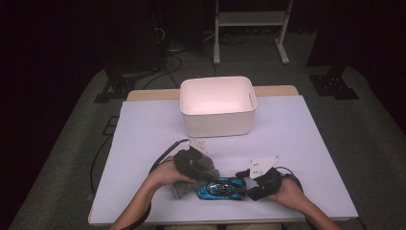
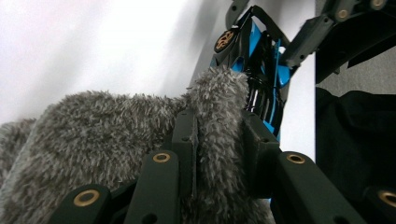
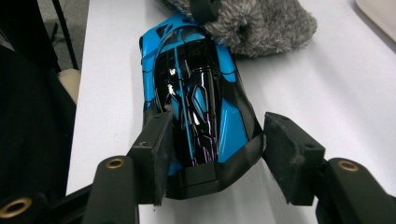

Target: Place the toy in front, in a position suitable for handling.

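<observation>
A glossy blue and black plastic toy sports car is lying on the white-covered bench near its near edge, between the two hands. Its body is low and sleek, with a black canopy and black stripes running along bright blue panels. Its long axis is running left to right across the bench, one end toward the right claw, the other touching a grey fluffy fur cloth. The right claw is straddling the car's end; the left pad is touching its side, and the right pad is standing just off it. The left claw is pinching a fold of the fur cloth. A white rectangular plastic bin is sitting farther away, well apart.
</observation>
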